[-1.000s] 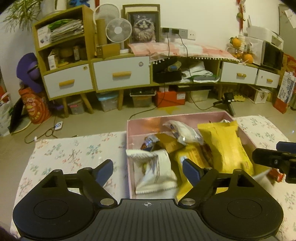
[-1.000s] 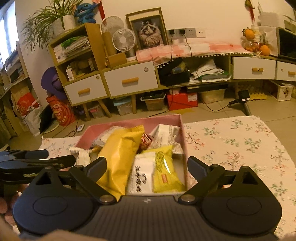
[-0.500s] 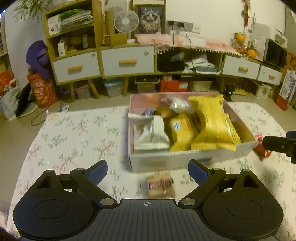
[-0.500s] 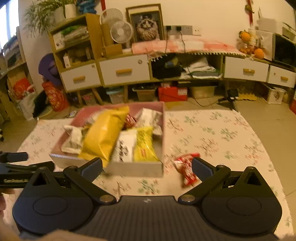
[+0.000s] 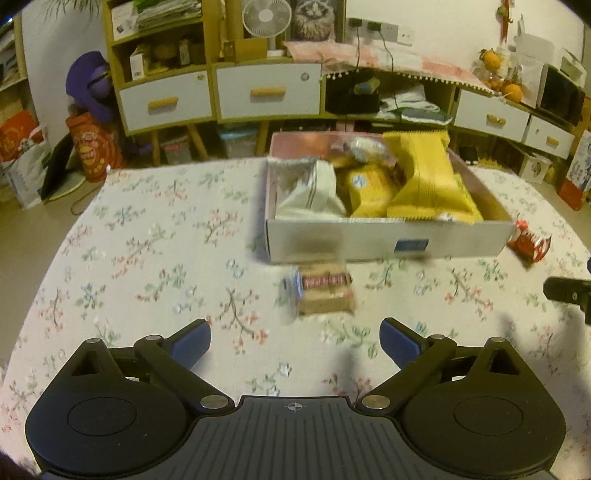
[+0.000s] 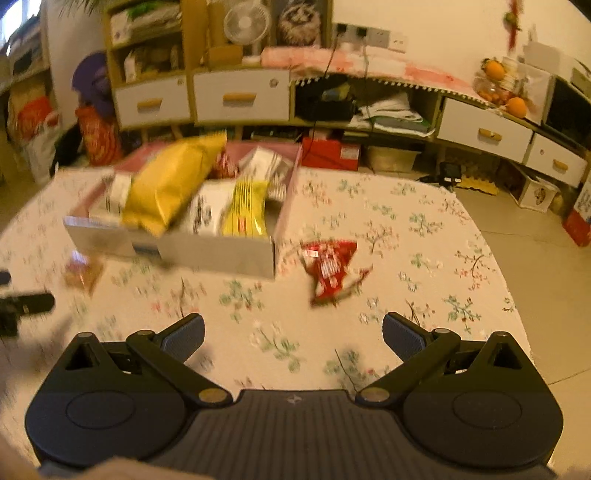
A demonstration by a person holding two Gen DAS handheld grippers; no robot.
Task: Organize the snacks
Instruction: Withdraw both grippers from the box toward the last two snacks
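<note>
A pink-lined cardboard box [image 5: 369,243] [image 6: 221,254] on the floral cloth holds several snack bags, among them a large yellow bag [image 5: 424,177] [image 6: 170,184] and a white one [image 5: 310,192]. A brown biscuit pack [image 5: 325,291] [image 6: 83,273] lies on the cloth just in front of the box. A red snack packet [image 6: 328,269] [image 5: 528,245] lies by the box's right corner. My left gripper [image 5: 295,339] is open and empty, short of the biscuit pack. My right gripper [image 6: 293,336] is open and empty, short of the red packet.
The floral cloth [image 5: 147,258] covers a low table. Beyond it stand wooden cabinets with white drawers [image 5: 266,94], a fan [image 5: 264,16], a red box [image 6: 330,153] on the floor and a small tripod [image 6: 448,173]. The table's right edge drops to the tiled floor [image 6: 546,295].
Both grippers have pulled back and up from the box. The biscuit pack and the red packet have come into view in front of them. Both stay open.
</note>
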